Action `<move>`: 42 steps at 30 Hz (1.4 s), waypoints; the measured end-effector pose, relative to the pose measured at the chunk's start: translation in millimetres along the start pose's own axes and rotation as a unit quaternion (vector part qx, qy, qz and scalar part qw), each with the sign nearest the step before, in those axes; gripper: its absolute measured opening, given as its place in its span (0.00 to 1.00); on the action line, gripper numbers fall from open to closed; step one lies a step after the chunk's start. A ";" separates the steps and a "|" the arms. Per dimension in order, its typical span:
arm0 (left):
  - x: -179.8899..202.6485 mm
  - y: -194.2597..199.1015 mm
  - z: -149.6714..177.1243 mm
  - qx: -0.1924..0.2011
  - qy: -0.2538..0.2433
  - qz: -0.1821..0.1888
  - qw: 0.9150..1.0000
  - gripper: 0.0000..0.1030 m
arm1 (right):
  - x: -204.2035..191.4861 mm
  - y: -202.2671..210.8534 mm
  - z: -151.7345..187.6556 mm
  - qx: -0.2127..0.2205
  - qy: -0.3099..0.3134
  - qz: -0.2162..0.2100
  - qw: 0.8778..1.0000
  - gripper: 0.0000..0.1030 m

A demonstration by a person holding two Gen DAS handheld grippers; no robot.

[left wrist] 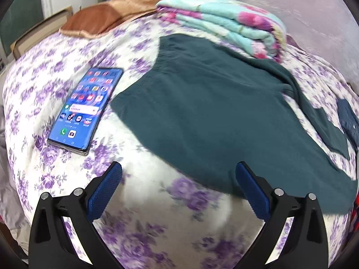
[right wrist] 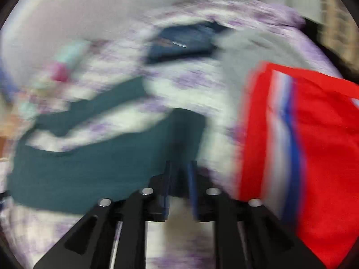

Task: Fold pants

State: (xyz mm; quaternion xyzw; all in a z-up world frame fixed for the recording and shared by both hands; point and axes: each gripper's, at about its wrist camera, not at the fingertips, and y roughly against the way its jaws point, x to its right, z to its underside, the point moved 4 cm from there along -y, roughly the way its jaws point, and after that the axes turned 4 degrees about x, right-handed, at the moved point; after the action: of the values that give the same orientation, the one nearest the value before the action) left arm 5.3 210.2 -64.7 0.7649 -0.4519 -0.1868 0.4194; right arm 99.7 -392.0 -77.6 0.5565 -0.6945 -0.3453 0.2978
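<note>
A: Saw the left gripper spread wide and empty above the bed, with the dark green pants flat just ahead.

B: Right gripper narrowed over the pants' edge, perhaps not pinching yet; too blurred. Could snag the floral sheet, or nudge the phone.

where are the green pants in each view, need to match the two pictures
Left wrist view: the green pants lie spread across the middle and right, beyond the open left gripper.
Right wrist view: the pants fill the lower left, blurred, their edge at the right gripper.
Shared landmark: the flowered bedsheet beneath them.
</note>
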 end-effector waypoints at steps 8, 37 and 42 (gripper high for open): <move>-17.7 -29.8 -14.3 -0.035 0.028 0.012 0.999 0.91 | -27.9 36.4 -6.5 0.076 0.034 -0.045 0.996 0.87; -21.3 -10.3 -50.6 0.048 0.001 -0.045 0.998 0.08 | 18.6 36.4 -4.7 0.022 -0.009 -0.101 0.995 0.09; -21.4 -15.8 -45.8 0.019 -0.043 -0.070 0.996 0.36 | 34.7 38.1 0.2 -0.006 0.015 -0.041 0.999 0.48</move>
State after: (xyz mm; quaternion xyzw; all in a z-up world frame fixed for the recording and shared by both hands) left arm 33.0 253.8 -53.0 0.7937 -0.4180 -0.2396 0.3713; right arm 70.8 -420.5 -45.7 0.5881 -0.6645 -0.3529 0.2967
